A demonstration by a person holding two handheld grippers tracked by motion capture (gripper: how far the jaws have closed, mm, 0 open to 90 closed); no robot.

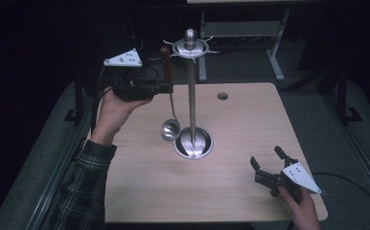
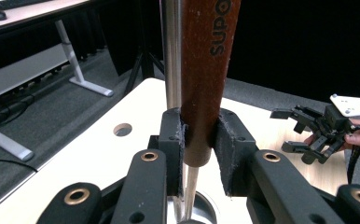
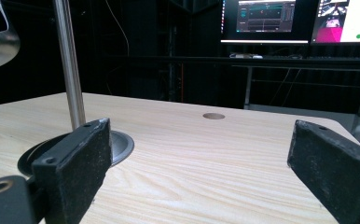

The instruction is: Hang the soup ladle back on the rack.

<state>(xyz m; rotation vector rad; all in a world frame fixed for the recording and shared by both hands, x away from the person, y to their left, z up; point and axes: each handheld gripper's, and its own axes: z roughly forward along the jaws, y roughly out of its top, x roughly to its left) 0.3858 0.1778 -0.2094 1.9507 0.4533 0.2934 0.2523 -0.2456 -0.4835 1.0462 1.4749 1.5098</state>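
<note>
A dark room surrounds a pale wooden tabletop (image 1: 231,191) that spans the middle of the high view. At its centre stands a steel utensil stand (image 1: 191,103), a tall pole on a round base topped by a ring of hooks, so tools can hang clear of the surface. The left gripper (image 1: 166,87), raised at the upper left of that view, has its jaws clamped on the reddish wooden handle of a ladle (image 1: 170,129), which hangs upright just beside the pole with its bowl close above the base, probably held high to reach a hook. The right gripper (image 1: 268,160) rests low at the lower right, jaws apart and holding nothing, seemingly waiting.
</note>
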